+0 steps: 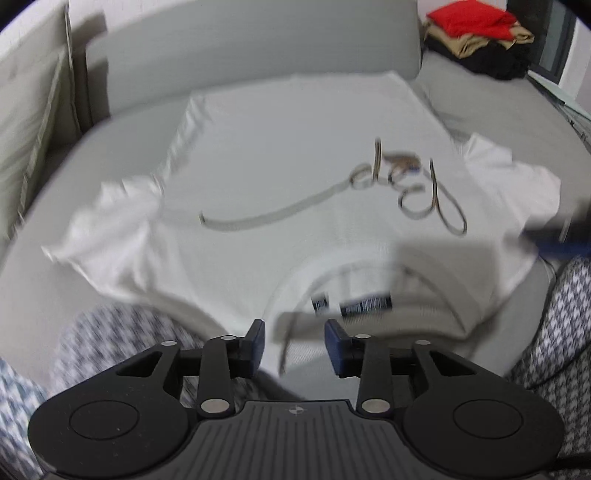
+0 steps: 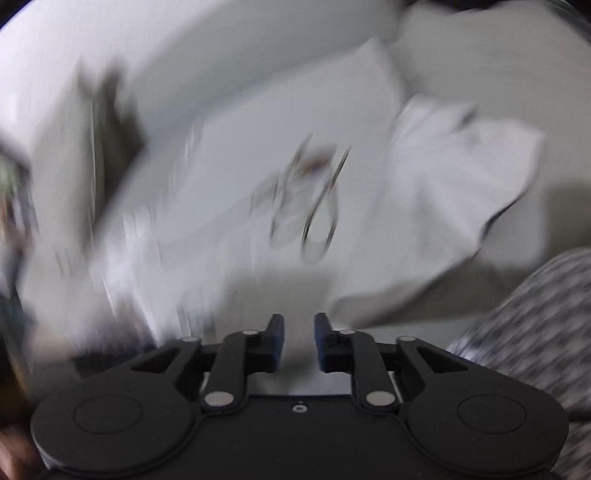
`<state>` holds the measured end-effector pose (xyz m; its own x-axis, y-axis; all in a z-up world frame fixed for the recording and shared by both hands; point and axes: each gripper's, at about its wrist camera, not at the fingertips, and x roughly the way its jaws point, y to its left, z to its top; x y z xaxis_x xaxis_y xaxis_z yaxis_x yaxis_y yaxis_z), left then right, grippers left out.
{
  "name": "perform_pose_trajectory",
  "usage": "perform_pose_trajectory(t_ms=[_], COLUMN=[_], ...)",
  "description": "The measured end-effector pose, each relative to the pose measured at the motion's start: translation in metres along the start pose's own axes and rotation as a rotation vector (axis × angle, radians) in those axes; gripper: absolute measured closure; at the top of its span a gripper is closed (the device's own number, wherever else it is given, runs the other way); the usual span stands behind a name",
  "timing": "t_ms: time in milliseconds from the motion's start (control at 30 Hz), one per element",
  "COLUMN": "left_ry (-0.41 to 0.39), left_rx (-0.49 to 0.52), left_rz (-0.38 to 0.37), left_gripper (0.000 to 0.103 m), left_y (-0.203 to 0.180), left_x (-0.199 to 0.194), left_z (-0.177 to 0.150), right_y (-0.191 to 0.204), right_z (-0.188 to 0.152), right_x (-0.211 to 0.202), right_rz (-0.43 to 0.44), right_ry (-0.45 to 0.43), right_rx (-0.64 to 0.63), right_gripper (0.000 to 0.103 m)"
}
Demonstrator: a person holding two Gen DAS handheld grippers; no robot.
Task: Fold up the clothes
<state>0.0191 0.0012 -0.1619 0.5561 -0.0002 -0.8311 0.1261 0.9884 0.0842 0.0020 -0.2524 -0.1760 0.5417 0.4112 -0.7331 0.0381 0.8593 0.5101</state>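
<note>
A white T-shirt (image 1: 280,177) with a looping script print lies spread flat on a grey sofa seat, collar toward me and both sleeves out to the sides. My left gripper (image 1: 294,345) is open and empty, just in front of the collar with its barcode label (image 1: 365,304). In the right wrist view the shirt (image 2: 258,155) is blurred by motion, with its right sleeve (image 2: 454,177) up and to the right. My right gripper (image 2: 299,341) is open and empty near the shirt's near edge. It also shows as a blurred dark shape at the right edge of the left wrist view (image 1: 557,236).
A stack of clothes with a red one on top (image 1: 476,33) sits at the sofa's far right. The grey backrest (image 1: 251,48) runs behind the shirt and a cushion (image 1: 33,122) stands at the left. Patterned fabric over the person's legs (image 1: 557,325) flanks the grippers.
</note>
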Motion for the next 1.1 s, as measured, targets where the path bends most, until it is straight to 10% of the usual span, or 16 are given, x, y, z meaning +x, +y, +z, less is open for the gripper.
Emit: perform_pose_trajectory(t_ms=[200, 367, 500, 733, 833, 1100], left_ry=[-0.008, 0.025, 0.018, 0.017, 0.012, -0.020], left_rx=[-0.036, -0.021, -0.009, -0.025, -0.034, -0.101], left_rz=[-0.005, -0.006, -0.003, -0.001, -0.006, -0.014], left_gripper=[0.057, 0.056, 0.056, 0.055, 0.055, 0.055], left_y=[0.002, -0.006, -0.008, -0.005, -0.003, 0.017], left_x=[-0.003, 0.004, 0.001, 0.004, 0.003, 0.002], left_z=[0.016, 0.005, 0.000, -0.001, -0.002, -0.004], right_y=[-0.077, -0.135, -0.153, -0.147, -0.137, -0.074], right_z=[0.044, 0.055, 0.059, 0.070, 0.074, 0.074], right_x=[-0.043, -0.039, -0.022, -0.003, -0.001, -0.025], right_rz=[-0.055, -0.108, -0.111, -0.119, -0.172, -0.256], right_ry=[-0.253, -0.268, -0.269, -0.226, -0.222, -0.412], right_rx=[0.300, 0.491, 0.485, 0.399, 0.362, 0.189], right_gripper=[0.045, 0.050, 0.071, 0.076, 0.101, 0.101])
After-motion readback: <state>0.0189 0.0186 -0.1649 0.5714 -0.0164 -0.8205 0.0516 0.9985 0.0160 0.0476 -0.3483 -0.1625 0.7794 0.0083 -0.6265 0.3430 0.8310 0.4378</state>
